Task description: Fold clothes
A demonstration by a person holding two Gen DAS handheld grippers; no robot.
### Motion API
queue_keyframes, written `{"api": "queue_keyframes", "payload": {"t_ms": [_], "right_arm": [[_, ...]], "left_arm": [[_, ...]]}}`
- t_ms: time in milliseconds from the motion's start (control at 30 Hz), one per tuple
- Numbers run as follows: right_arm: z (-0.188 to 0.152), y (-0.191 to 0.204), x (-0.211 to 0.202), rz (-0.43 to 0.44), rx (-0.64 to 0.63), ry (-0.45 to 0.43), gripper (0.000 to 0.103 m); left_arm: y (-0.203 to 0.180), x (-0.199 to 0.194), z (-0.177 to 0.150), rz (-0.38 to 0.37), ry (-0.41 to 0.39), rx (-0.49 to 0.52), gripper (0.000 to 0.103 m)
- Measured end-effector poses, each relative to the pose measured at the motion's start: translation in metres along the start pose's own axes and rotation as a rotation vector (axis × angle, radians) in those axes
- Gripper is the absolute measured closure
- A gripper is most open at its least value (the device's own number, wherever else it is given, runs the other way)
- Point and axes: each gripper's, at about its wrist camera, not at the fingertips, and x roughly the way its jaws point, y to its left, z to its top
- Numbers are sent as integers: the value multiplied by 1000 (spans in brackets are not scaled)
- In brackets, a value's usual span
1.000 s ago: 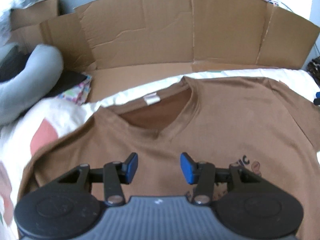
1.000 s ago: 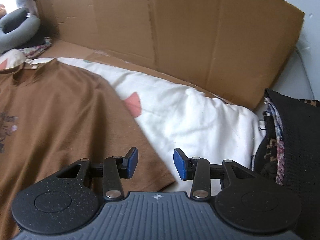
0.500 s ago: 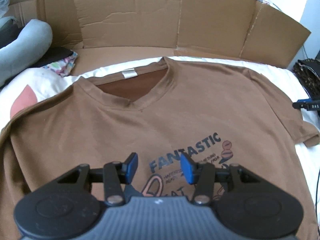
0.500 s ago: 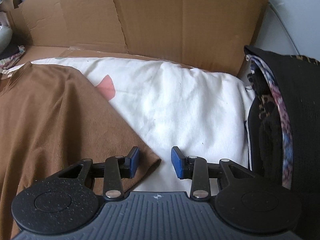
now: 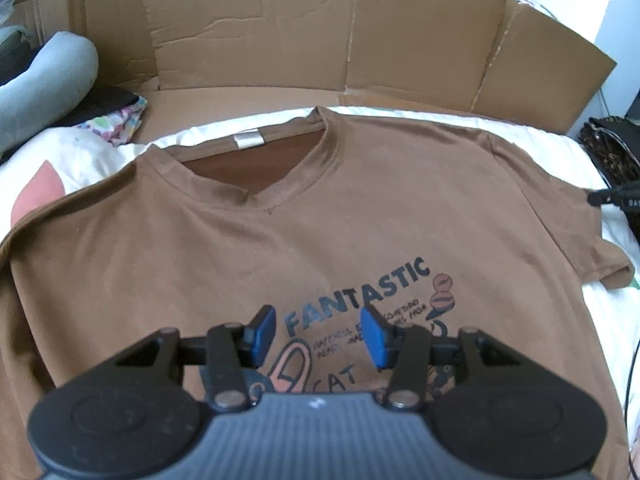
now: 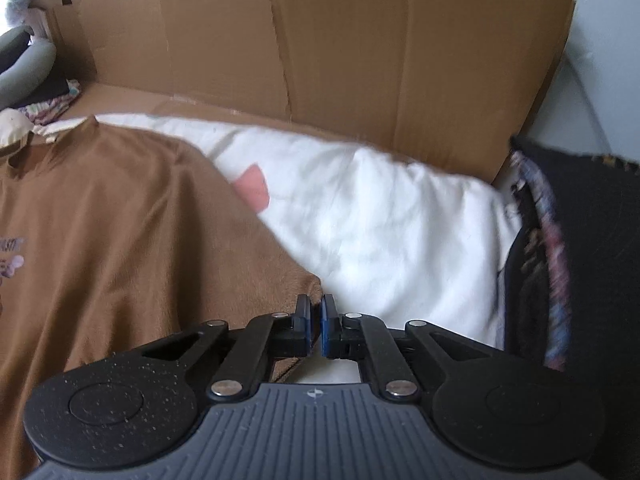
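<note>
A brown V-neck T-shirt [image 5: 200, 248] with a "FANTASTIC" print lies flat, front up, on a white bedsheet [image 5: 560, 144]. My left gripper [image 5: 318, 330] is open and empty, hovering over the chest print. In the right wrist view the same shirt [image 6: 120, 232] fills the left side and its right sleeve ends at my right gripper [image 6: 316, 312]. That gripper is shut on the sleeve's corner. The right gripper's tip also shows at the far right of the left wrist view [image 5: 612, 196].
Flattened cardboard [image 5: 320, 32] stands as a wall behind the bed. A grey bolster pillow [image 5: 44, 76] and folded patterned cloth [image 5: 116, 120] lie at the back left. A dark pile of clothes [image 6: 580, 260] sits right of the sheet [image 6: 380, 220].
My right gripper has closed on the sleeve corner; it was open before. My left gripper has pulled back from the collar toward the chest print and stays open.
</note>
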Motion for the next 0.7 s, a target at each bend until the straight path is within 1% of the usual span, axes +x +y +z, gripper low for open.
{"api": "queue_keyframes", "payload": {"t_ms": [233,433,600,700], "right_arm": [[19,-1,-15,-20,-56,-31,100],[32,-11,-12,-49,-62,-41,100],[36,-18,-1,-65,-56,-13,100],[32,-18,9,-87,-63,27,100]], "left_arm": [[-2,1,3,-6,1,-5,53],[-6,4,5,-9,9,2,53],[-9,9,5,-9,21,10,53],[-9,13,5,-9,28,7,52]]}}
